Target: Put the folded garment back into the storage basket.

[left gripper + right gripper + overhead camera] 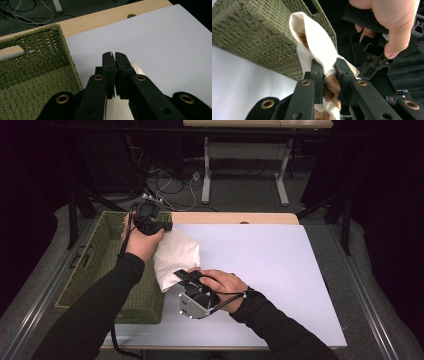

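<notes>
**High view: white cloth held up beside the basket**

High view has both tongs on a white cloth [176,256] at the surface's [280,270] left edge, just beside the green woven basket [100,265]. Right tongs [329,75] are clenched on a fold showing brown lining. Left tongs [114,62] are pressed together, apparently pinching the far end. Holding both ends probably keeps it spread for dropping into the basket.
</notes>
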The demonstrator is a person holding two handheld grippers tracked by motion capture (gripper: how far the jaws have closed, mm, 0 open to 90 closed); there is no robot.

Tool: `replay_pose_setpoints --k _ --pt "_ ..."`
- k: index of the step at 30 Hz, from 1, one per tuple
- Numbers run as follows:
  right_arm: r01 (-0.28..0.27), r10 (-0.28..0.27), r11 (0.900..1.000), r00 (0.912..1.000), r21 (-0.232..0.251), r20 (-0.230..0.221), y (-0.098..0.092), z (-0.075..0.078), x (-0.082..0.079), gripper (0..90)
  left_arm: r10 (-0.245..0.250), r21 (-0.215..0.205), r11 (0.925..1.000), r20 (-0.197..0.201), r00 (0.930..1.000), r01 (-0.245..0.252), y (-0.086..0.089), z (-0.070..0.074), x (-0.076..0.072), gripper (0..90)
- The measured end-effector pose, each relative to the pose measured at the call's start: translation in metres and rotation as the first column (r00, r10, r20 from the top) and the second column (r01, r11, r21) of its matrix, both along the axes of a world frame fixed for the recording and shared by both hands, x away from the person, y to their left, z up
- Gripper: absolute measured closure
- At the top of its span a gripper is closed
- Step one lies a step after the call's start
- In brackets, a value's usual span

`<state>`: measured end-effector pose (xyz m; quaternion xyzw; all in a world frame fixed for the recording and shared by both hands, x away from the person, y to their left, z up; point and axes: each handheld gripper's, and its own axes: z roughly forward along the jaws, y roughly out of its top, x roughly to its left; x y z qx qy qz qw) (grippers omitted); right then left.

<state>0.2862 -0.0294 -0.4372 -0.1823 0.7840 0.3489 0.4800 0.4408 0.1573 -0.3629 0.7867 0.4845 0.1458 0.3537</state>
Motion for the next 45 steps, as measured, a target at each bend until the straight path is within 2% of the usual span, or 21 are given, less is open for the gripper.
replay_pose_setpoints --k 11,12,16,30,37,45 --pt "-0.001 0.001 1.0 0.9999 -0.001 -0.013 0.013 0.003 0.006 78.7 0.011 -0.012 0.9999 0.007 0.9999 -0.011 0.016 0.005 0.006 86.7" --pt "-0.005 0.005 1.0 1.0 -0.008 -0.002 0.016 0.004 0.007 78.7 0.015 -0.014 0.9998 0.004 0.9999 -0.015 0.019 0.005 0.007 86.7" --pt "-0.011 0.011 1.0 0.9999 -0.005 -0.007 0.026 0.006 0.009 78.7 0.03 -0.026 0.9992 0.007 0.9995 -0.03 0.03 0.006 0.009 86.7" --pt "-0.029 0.029 1.0 0.9995 -0.01 -0.007 0.065 0.01 0.017 78.7 0.062 -0.027 0.9977 0.019 0.9979 -0.062 0.07 0.015 0.011 86.7" --pt "-0.026 0.026 1.0 0.9996 -0.002 -0.011 0.082 0.009 0.018 78.7 0.061 -0.043 0.9973 0.017 0.998 -0.06 0.085 0.012 0.016 86.7" --pt "-0.014 0.014 1.0 0.9998 -0.002 -0.014 0.095 0.006 0.016 78.7 0.069 -0.048 0.9965 0.015 0.9975 -0.068 0.098 0.008 0.014 86.7"
